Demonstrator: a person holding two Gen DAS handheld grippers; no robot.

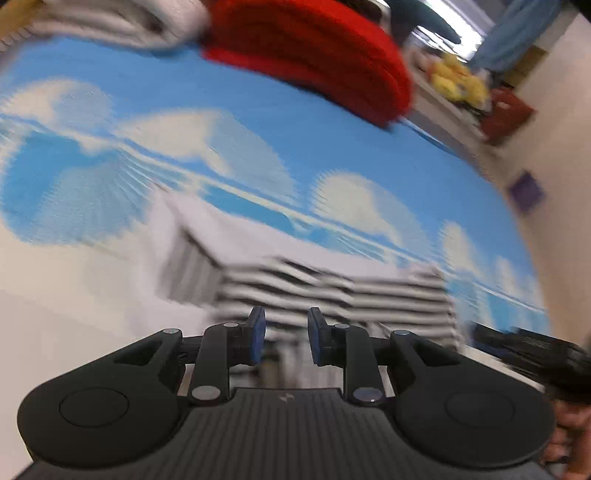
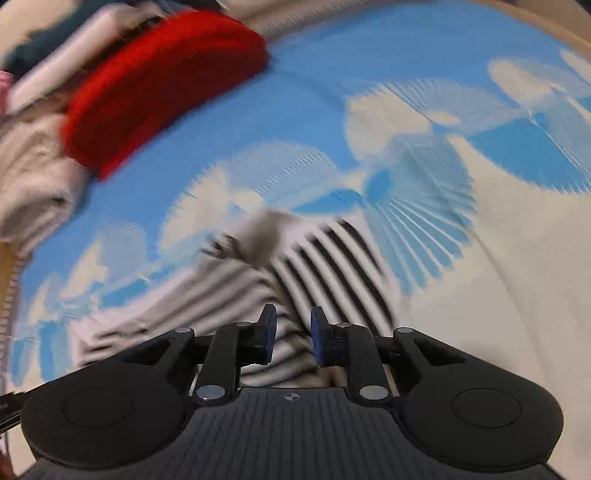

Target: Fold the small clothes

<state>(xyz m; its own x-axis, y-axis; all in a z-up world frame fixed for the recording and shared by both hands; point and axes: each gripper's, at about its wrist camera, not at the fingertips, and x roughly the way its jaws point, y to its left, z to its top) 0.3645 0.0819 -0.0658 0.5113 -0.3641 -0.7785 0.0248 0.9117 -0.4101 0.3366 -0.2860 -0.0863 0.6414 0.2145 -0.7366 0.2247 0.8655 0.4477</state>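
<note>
A small black-and-white striped garment (image 1: 332, 291) lies folded on the blue-and-white patterned cloth (image 1: 258, 147). My left gripper (image 1: 286, 338) is open just above its near edge, nothing between the pads. In the right wrist view the same striped garment (image 2: 325, 266) lies crumpled below my right gripper (image 2: 293, 338), which is open with the fabric showing in the gap. Both views are blurred by motion.
A folded red garment (image 1: 321, 55) lies at the far side of the cloth, also in the right wrist view (image 2: 159, 85). White and grey clothes (image 1: 122, 22) are piled beside it. The right gripper's black body (image 1: 535, 358) shows at the left view's right edge.
</note>
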